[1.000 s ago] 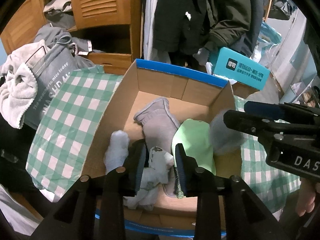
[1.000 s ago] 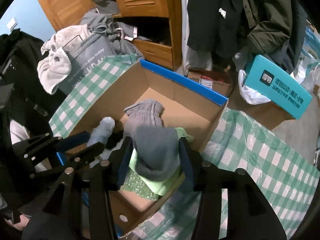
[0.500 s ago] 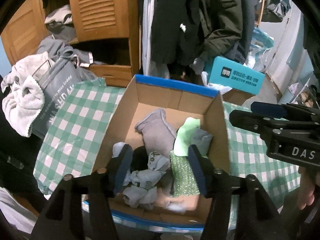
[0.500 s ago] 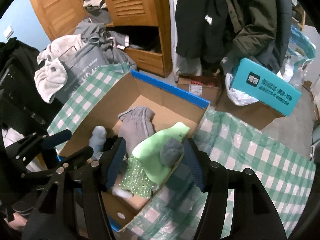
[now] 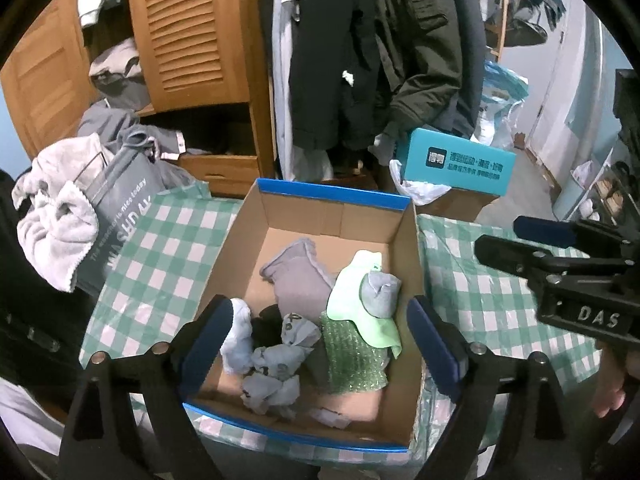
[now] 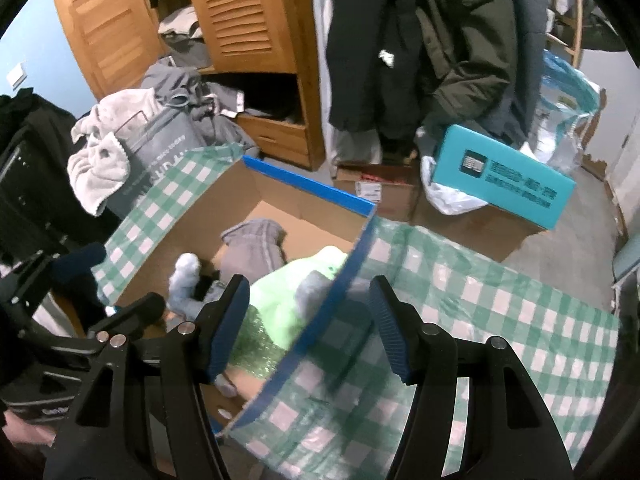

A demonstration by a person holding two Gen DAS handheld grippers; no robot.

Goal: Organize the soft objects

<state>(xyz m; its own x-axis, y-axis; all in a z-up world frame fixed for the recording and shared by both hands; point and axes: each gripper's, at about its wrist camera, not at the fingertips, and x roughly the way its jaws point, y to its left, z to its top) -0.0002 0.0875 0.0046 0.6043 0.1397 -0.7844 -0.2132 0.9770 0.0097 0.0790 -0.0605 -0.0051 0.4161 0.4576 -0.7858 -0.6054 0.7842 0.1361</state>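
Note:
A cardboard box with a blue rim (image 5: 332, 194) (image 6: 308, 188) stands on the green-checked cloth. Inside lie a grey sock (image 5: 296, 276), a light green cloth (image 5: 348, 300) with a small grey sock (image 5: 380, 292) on it, crumpled patterned socks (image 5: 280, 364), a pale blue sock (image 5: 238, 336) and green bubble wrap (image 5: 352, 356). My left gripper (image 5: 320, 340) hovers above the box's near half, its jaws opening wide and holding nothing. My right gripper (image 6: 308, 328) straddles the box's right wall from above, open and empty.
A grey laundry bag (image 5: 120, 204) draped with a pale towel (image 5: 56, 232) stands left of the table. Behind are a wooden wardrobe (image 5: 192, 32), hanging dark coats (image 5: 360, 52) and a teal carton (image 5: 456, 160) on boxes. The checked tablecloth (image 6: 500, 320) spreads right of the box.
The left jaws opened and let the patterned socks drop into the box, then rose. The right jaws released the small grey sock onto the green cloth and drew back over the box's right wall.

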